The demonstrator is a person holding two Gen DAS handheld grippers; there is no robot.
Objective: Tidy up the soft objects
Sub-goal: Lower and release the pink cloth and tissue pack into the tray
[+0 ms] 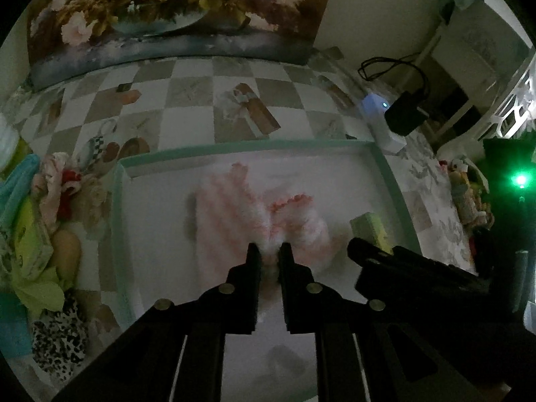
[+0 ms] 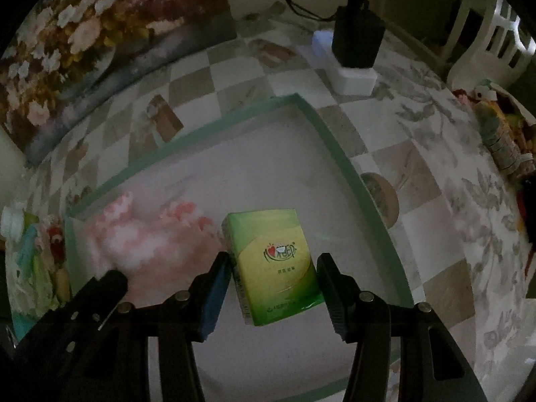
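Soft pink garment (image 1: 254, 214) lies inside the green-rimmed tray (image 1: 385, 174), your left tool (image 1: 270, 254) pinched on a fold of it. Your right tool (image 2: 273, 279) straddles the green tissue pack (image 2: 273, 264), apparently lowering both to rest side by side there.

A dim room holds a table under a checkered cloth (image 1: 187, 124), with a large flower painting (image 1: 174, 10) leaning at the cloth's far edge, a white lattice chair (image 2: 502, 33) beyond its right corner, and a green light (image 1: 521, 181) glowing past its right side.
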